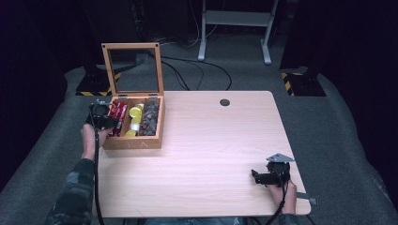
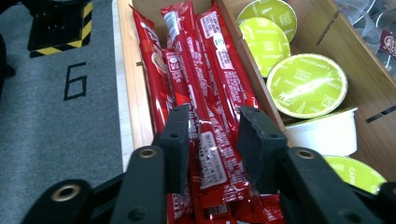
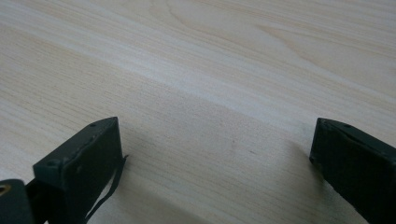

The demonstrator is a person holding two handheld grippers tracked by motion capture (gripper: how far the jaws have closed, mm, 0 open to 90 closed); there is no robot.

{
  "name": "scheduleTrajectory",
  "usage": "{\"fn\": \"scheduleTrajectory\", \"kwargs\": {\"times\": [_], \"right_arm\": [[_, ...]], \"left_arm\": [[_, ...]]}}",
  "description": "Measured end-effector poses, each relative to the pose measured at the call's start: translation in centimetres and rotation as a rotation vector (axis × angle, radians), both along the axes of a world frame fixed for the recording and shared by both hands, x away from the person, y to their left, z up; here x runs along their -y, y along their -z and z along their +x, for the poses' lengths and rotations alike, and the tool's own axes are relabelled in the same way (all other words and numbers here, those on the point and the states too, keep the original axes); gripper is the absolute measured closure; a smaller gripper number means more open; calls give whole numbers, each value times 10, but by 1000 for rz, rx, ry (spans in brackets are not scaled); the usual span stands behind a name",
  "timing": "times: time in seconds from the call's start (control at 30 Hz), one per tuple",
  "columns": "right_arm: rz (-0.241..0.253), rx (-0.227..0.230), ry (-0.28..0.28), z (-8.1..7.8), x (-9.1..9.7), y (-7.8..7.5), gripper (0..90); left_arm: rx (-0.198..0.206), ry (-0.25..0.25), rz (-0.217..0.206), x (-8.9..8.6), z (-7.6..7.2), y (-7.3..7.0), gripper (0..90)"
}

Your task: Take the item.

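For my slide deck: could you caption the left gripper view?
Left gripper straddling red foil stick sachets in the wooden box, beside green-lidded white capsules.

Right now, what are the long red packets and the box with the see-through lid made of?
The long red stick packets look like thin glossy plastic or foil film: they crinkle and shine with highlights. The open box looks like pale wood with a smooth matt finish, its grain showing; its lid pane seems clear glass or plastic, which I can't tell apart.
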State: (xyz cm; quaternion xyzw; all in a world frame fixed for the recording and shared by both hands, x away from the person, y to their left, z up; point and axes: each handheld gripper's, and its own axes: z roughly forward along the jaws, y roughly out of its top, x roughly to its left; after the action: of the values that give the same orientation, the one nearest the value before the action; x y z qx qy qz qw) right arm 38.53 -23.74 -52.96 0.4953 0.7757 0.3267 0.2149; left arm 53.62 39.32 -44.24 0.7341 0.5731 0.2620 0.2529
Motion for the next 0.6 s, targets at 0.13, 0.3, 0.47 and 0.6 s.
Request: {"fn": "scheduleTrajectory", "kwargs": {"times": [0.13, 0.3, 0.47, 0.6], "right_arm": [[0, 0, 0, 0, 0, 0, 16], [0, 2, 0, 0, 0, 0, 18], [0, 2, -1, 0, 0, 0, 18], [0, 1, -1, 0, 0, 0, 18]], "left_arm": [[-16, -35, 23, 1, 0, 1, 708], [-19, -68, 40, 5, 0, 2, 745], [-28, -93, 23, 4, 1, 1, 787], [-24, -101, 10, 4, 0, 2, 804]]}}
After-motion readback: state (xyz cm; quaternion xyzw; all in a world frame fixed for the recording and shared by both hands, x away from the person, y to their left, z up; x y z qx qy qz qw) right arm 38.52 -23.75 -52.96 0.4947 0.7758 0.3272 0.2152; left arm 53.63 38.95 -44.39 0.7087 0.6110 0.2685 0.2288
